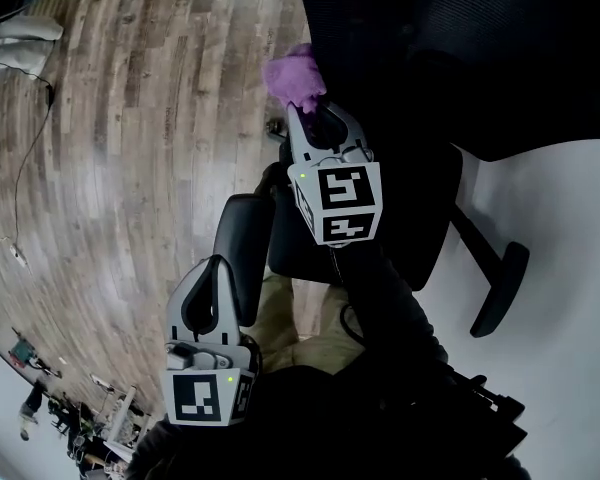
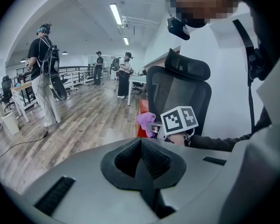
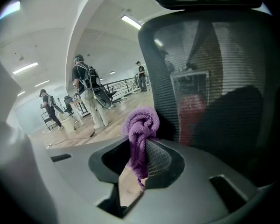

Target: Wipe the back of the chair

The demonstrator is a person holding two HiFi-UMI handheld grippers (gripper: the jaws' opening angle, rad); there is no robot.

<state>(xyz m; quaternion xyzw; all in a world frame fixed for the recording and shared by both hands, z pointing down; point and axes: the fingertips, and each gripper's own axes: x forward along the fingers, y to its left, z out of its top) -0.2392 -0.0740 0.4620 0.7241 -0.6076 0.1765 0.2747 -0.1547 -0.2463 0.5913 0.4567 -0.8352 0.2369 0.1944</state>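
– Judging progress: where is the purple cloth (image 3: 141, 125), and what is done?

– Pinched between the jaws of the right gripper (image 1: 305, 108), just beside the left edge of the chair's mesh back (image 3: 210, 78); contact cannot be told. The left gripper (image 1: 217, 263) hangs low, jaws together and empty. Most of the mesh appears unwiped.

No words, brands or numbers legible anywhere; only black-and-white square code patterns on right marker cube (image 1: 340, 203) and left marker cube (image 1: 208, 398).

Wood-plank floor (image 1: 130, 118), white wall (image 2: 154, 41), ceiling strip lights (image 2: 115, 14), desk (image 2: 19, 85) + ppl (image 2: 44, 78) in bkgd.
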